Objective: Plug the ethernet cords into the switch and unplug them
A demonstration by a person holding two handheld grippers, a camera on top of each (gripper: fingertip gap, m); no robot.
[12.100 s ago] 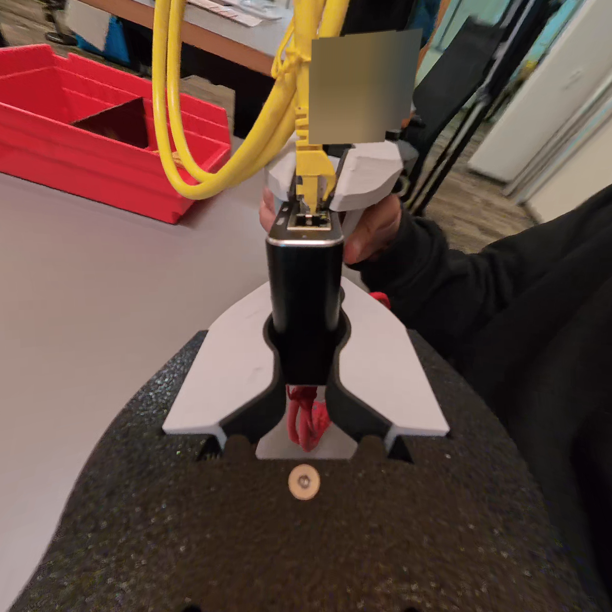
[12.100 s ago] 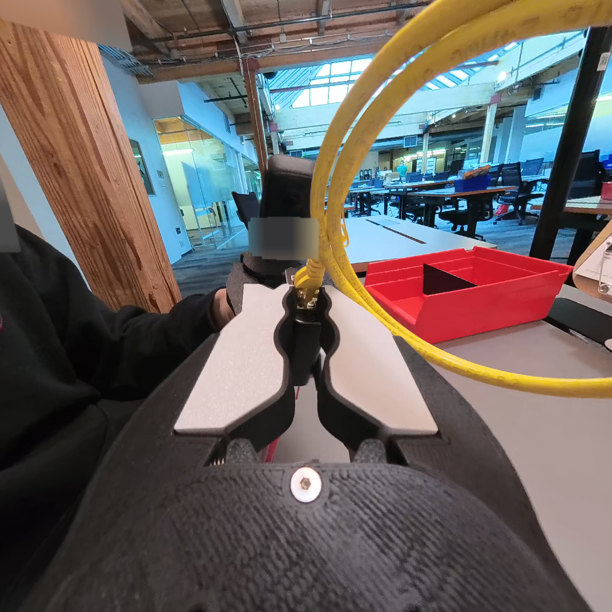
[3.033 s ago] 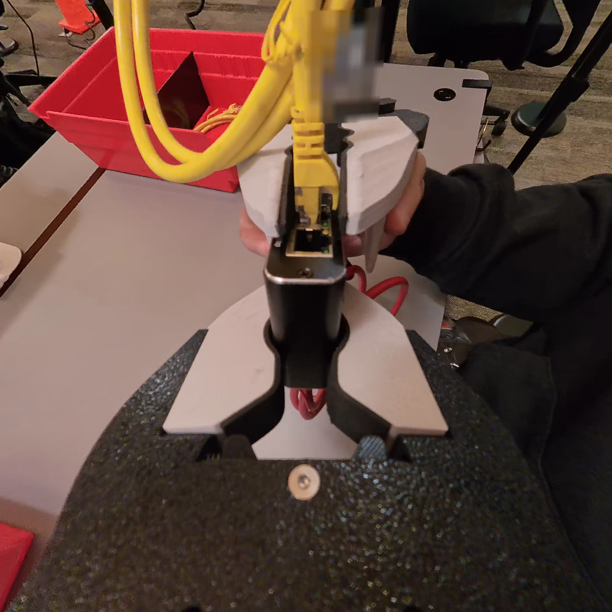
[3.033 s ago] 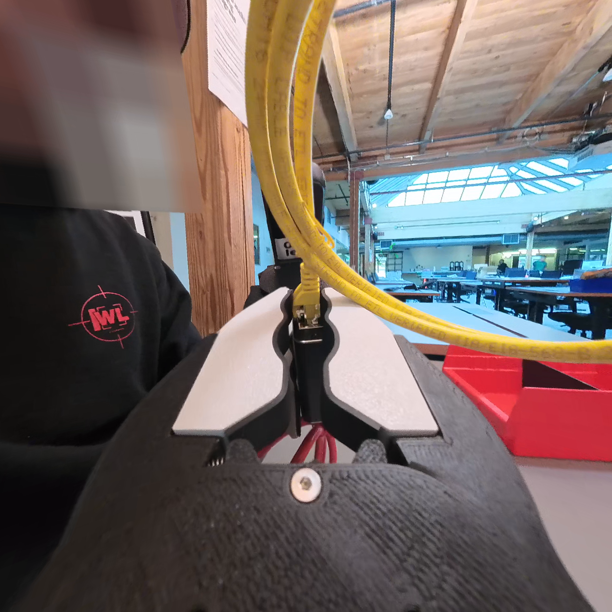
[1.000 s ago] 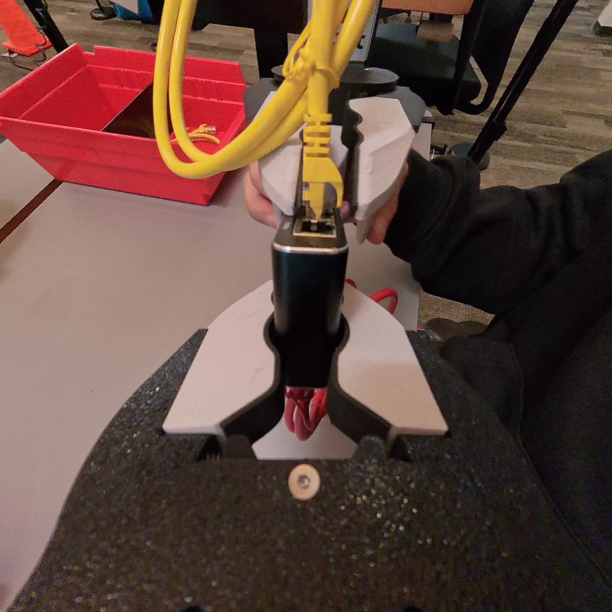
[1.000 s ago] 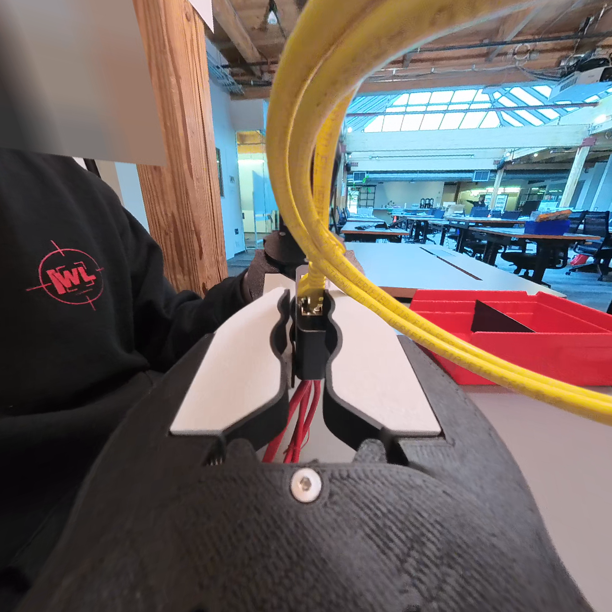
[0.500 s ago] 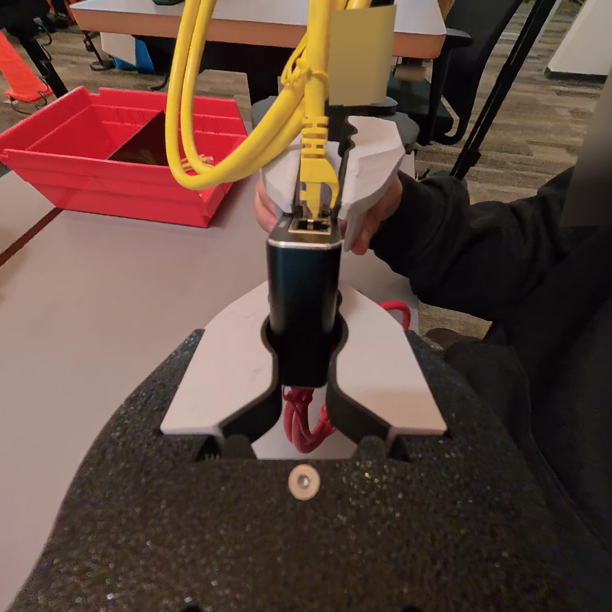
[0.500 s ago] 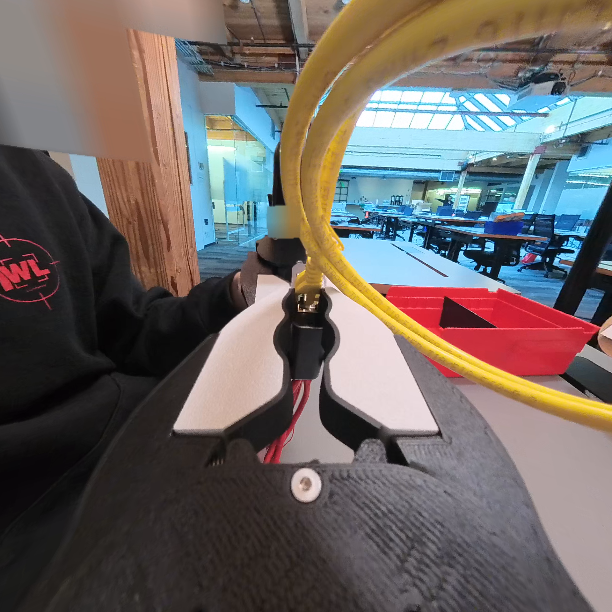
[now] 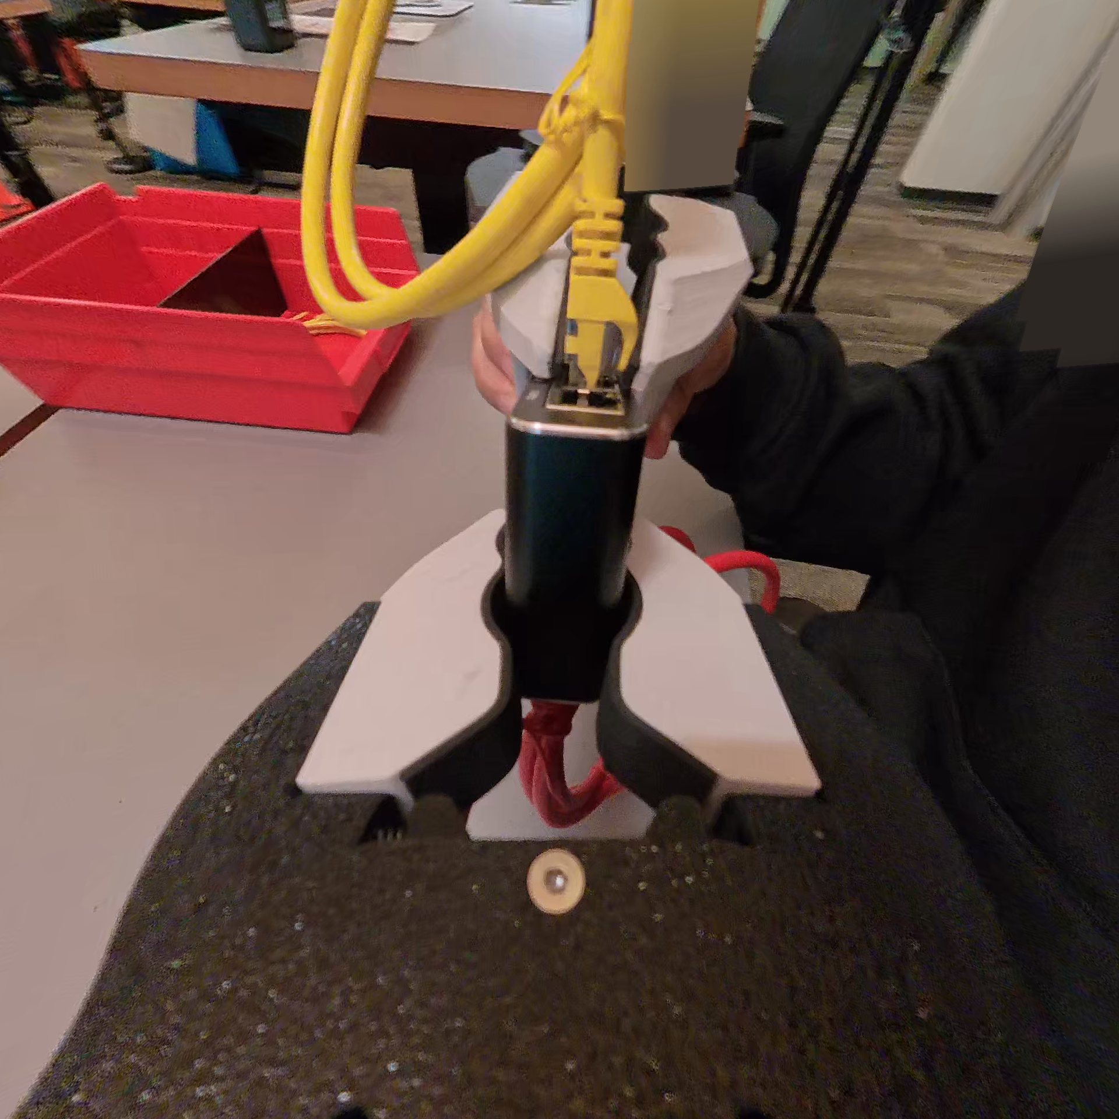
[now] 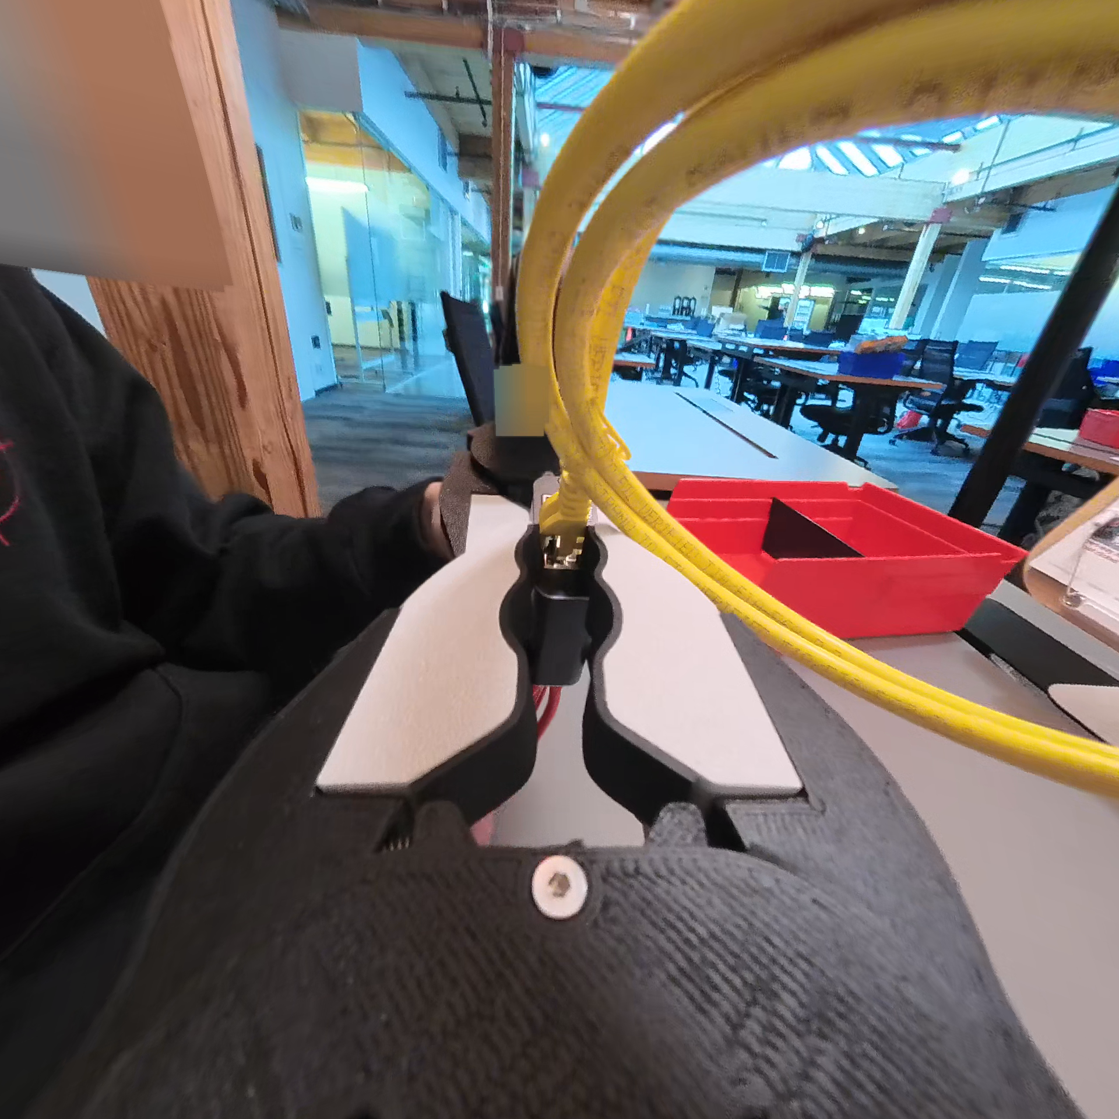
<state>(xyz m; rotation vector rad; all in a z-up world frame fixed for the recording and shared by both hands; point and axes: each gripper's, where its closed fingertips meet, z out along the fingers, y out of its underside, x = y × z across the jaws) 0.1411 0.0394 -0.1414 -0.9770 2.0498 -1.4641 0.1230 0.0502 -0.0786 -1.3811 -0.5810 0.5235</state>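
Yellow ethernet cord [image 9: 596, 290], pinched at its plug by the right gripper [image 9: 596, 339], meets the port of the black switch [image 9: 569, 508] clamped in the left gripper [image 9: 566, 605], likely mid-insertion; next, a straight push to seat it.

Black switch [image 9: 568, 508] upright; yellow ethernet cord [image 9: 596, 303] — plugged in.

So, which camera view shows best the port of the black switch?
The left wrist view: the port faces the camera, with the yellow plug at it. The right wrist view shows only the plug between its own fingers.
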